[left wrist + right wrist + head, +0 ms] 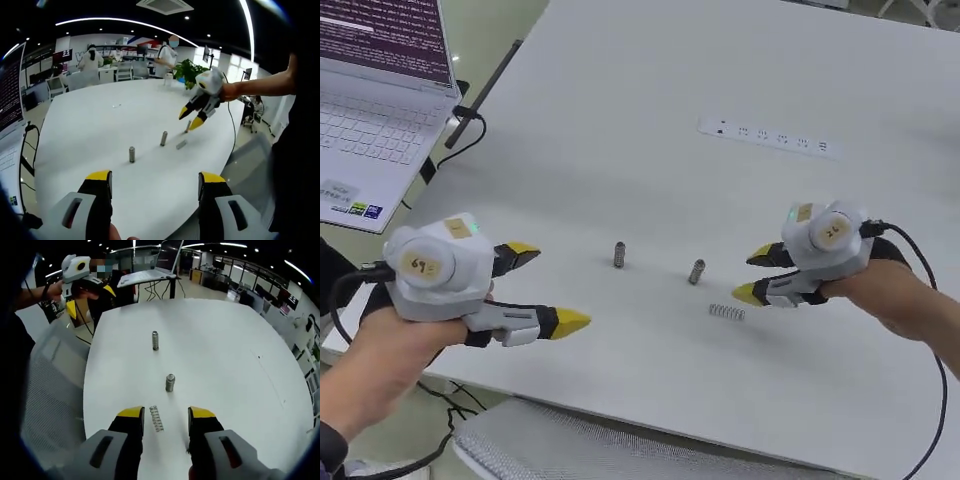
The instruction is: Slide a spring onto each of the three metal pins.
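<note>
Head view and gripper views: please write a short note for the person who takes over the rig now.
Left gripper: open, empty, low over the table.
Right gripper: open, empty, jaws beside the loose spring, which lies flat on the table.
First pin and second pin stand upright, apart; each seems to carry a spring already, though they are small.
To do: the loose spring goes on a pin.

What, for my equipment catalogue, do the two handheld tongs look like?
The left tongs and right tongs match: rounded white bodies, black fingers tipped yellow, a tan sticker on top, and a black cable trailing from each.
</note>
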